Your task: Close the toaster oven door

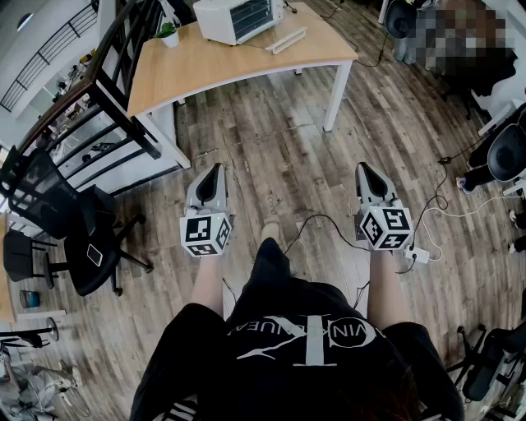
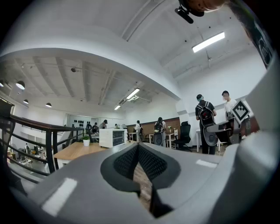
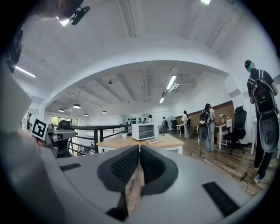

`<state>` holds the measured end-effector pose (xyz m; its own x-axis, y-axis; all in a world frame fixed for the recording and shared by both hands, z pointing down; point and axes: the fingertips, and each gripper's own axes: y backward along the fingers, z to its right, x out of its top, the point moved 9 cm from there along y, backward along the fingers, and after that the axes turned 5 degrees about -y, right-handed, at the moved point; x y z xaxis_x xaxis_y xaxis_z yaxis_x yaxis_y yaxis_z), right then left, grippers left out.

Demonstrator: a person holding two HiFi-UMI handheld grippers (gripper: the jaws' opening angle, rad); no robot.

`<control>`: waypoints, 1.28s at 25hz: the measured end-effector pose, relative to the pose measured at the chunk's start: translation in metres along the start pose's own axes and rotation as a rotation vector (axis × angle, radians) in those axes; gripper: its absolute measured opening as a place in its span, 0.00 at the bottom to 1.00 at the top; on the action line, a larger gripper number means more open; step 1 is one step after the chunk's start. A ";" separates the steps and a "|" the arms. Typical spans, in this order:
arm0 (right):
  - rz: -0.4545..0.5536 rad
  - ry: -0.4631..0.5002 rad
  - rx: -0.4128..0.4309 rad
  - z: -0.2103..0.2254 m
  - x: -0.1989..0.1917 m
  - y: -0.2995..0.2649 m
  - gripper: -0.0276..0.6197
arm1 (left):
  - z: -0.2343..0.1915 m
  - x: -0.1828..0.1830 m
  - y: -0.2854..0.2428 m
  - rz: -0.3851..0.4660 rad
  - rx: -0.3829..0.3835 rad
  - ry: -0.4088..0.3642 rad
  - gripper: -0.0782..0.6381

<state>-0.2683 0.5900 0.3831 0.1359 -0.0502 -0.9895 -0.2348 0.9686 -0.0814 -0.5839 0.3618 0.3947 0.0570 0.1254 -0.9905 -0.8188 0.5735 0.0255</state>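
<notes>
A white toaster oven (image 1: pixel 238 18) stands on the far end of a wooden table (image 1: pixel 246 62), well ahead of me. A white flat piece (image 1: pixel 284 39) lies in front of its grille and looks like the door folded down. The right gripper view shows the oven (image 3: pixel 144 131) small and distant. My left gripper (image 1: pixel 217 168) and right gripper (image 1: pixel 363 167) are held level over the wood floor, side by side, far short of the table. Both are shut with nothing between the pads, as the left gripper (image 2: pixel 137 146) and right gripper (image 3: pixel 139 151) show close up.
A small potted plant (image 1: pixel 168 33) sits on the table's left corner. A black railing (image 1: pixel 107 82) and a black office chair (image 1: pixel 74 238) stand at the left. Cables and a power strip (image 1: pixel 417 255) lie on the floor at the right. Several people stand in the background.
</notes>
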 end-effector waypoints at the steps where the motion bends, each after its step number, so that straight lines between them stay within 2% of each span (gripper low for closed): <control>1: -0.002 -0.002 0.001 0.000 -0.001 -0.001 0.07 | 0.000 0.000 -0.001 -0.002 -0.003 0.000 0.12; 15: -0.028 -0.016 -0.004 0.011 -0.005 -0.029 0.07 | -0.007 -0.004 -0.031 -0.012 -0.010 0.005 0.12; 23: 0.009 -0.037 0.021 0.024 0.003 -0.063 0.08 | -0.017 -0.005 -0.065 -0.019 -0.011 0.005 0.12; 25: 0.014 -0.051 0.028 0.027 0.005 -0.074 0.13 | -0.021 -0.006 -0.075 -0.022 -0.012 0.007 0.12; 27: 0.015 -0.063 0.039 0.030 0.007 -0.085 0.26 | -0.025 -0.006 -0.086 -0.025 -0.013 0.010 0.12; 32: 0.007 -0.071 0.045 0.038 0.011 -0.114 0.33 | -0.036 -0.007 -0.115 -0.035 -0.026 0.012 0.12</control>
<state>-0.2036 0.4885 0.3857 0.2029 -0.0276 -0.9788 -0.1928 0.9789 -0.0675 -0.5104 0.2661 0.3944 0.0794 0.0958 -0.9922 -0.8312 0.5558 -0.0128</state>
